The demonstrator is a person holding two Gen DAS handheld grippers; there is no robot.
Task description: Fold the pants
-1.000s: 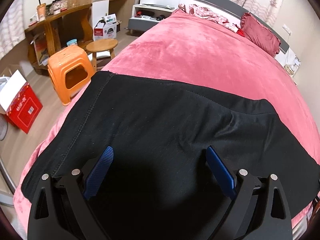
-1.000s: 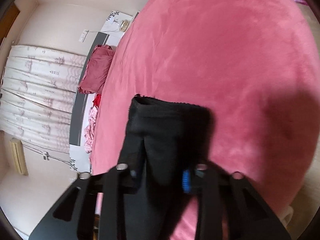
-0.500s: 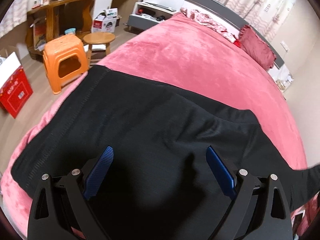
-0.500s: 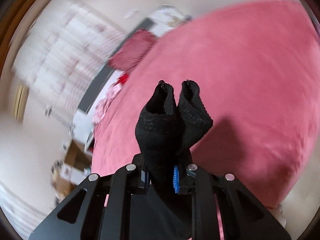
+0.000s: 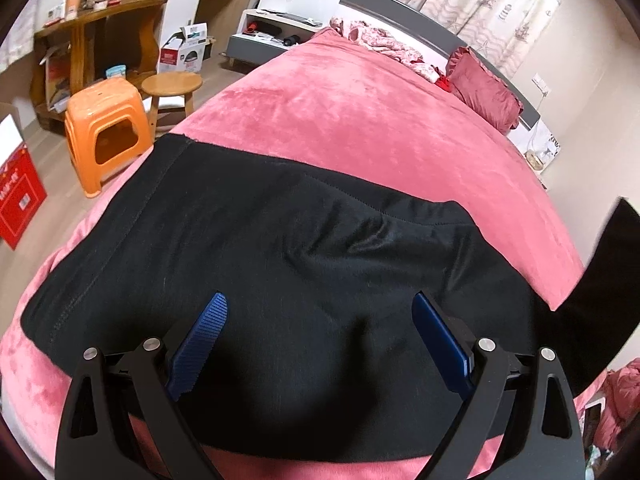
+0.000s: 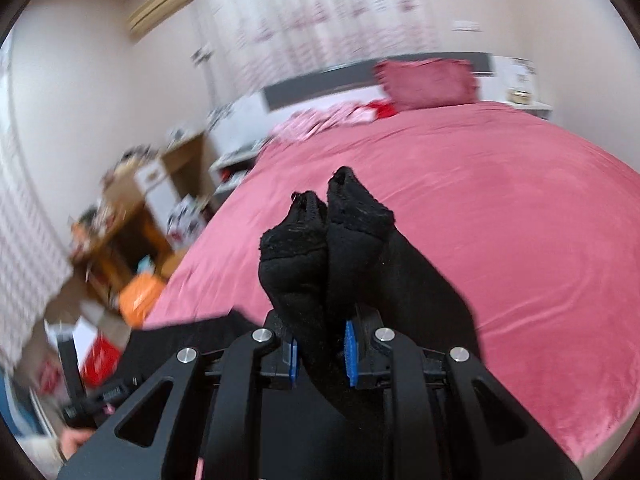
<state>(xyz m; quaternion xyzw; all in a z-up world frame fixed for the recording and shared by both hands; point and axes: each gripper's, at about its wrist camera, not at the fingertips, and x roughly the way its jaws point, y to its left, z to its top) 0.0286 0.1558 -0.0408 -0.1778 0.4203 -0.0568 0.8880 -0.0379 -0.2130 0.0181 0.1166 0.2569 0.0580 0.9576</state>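
Black pants (image 5: 280,248) lie spread across the near part of a pink bed (image 5: 360,120). My left gripper (image 5: 320,320) is open and empty, hovering just above the pants' middle. My right gripper (image 6: 320,356) is shut on the bunched cuff ends of the pants (image 6: 328,236) and holds them lifted above the bed (image 6: 500,240). The lifted pant leg shows as a black flap (image 5: 608,280) at the right edge of the left wrist view.
An orange plastic stool (image 5: 106,132) and a round wooden stool (image 5: 172,88) stand left of the bed. A red box (image 5: 16,196) sits on the floor. A wooden desk (image 5: 108,20) is at the back left. A red pillow (image 5: 486,92) lies by the headboard.
My right gripper has lifted the pant cuffs off the bed and swung round towards the left. The lifted leg now appears at the right edge of the left wrist view.
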